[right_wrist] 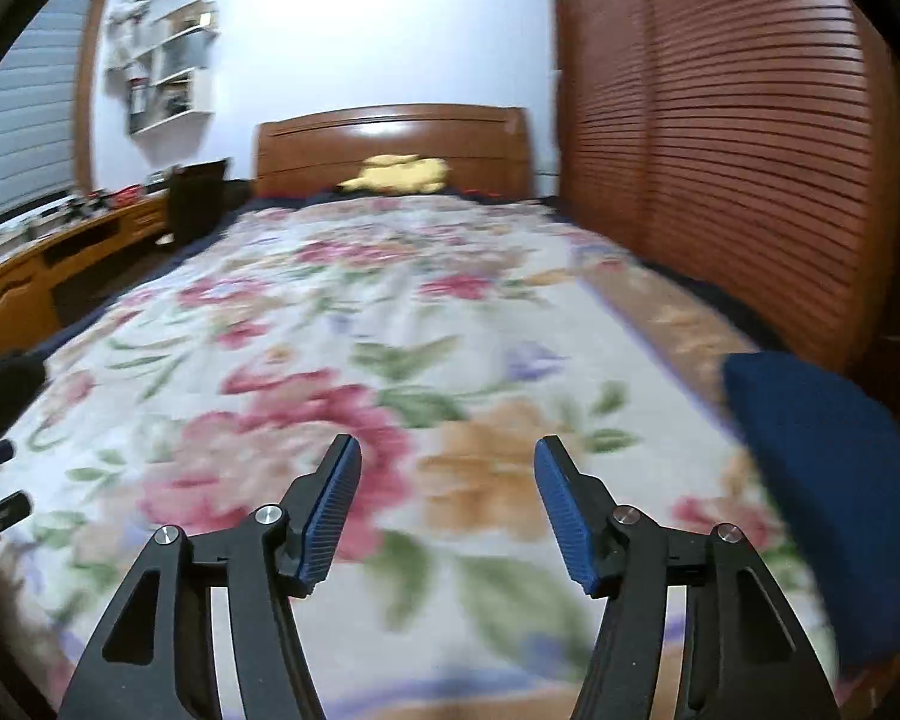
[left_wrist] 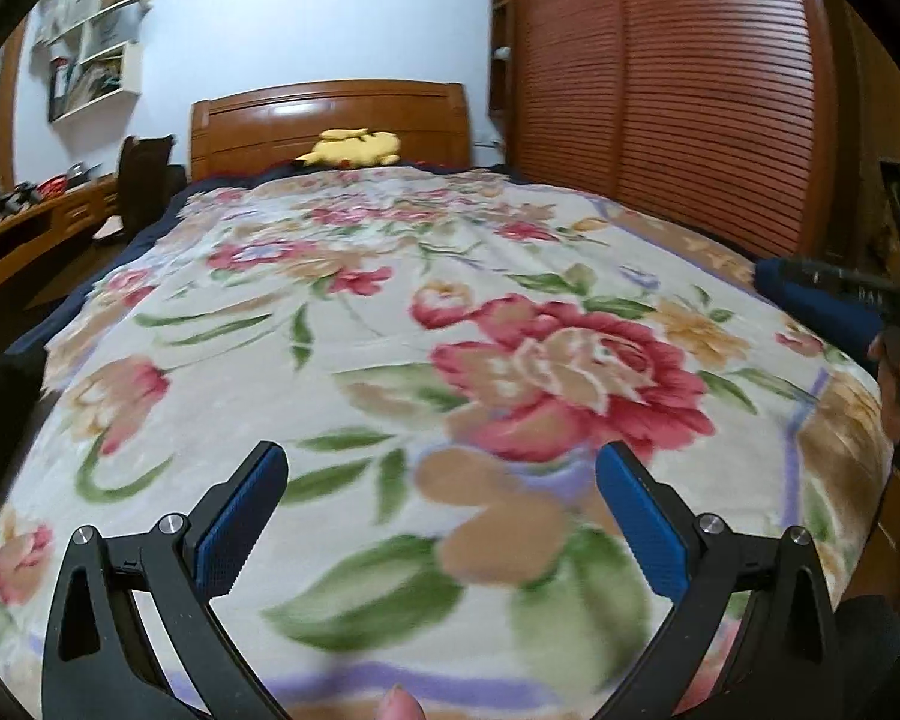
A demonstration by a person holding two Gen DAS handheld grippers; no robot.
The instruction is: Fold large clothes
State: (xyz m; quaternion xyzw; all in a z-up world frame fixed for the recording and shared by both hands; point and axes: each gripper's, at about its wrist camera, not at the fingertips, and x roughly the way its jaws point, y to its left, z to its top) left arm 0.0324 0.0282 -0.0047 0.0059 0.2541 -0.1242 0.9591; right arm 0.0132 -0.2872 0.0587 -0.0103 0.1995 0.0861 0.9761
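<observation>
My left gripper [left_wrist: 441, 474] and right gripper [right_wrist: 447, 468] hung released, nothing between their pads, above the bed's near edge. The folded navy garment [right_wrist: 834, 480] lay at its right edge; a yellow plush [left_wrist: 357, 149] sat by the headboard [left_wrist: 330, 114].

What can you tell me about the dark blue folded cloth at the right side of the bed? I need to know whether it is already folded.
The dark blue cloth looks like soft, thick fabric in one plain colour, lying as a compact folded block with a squared near corner. It rests on the floral blanket near the bed's right edge, beside the slatted wooden wardrobe. In the left wrist view it shows as a blue bundle close to the other gripper. Motion blur hides seams and details. Neither gripper's jaws touch it.
</observation>
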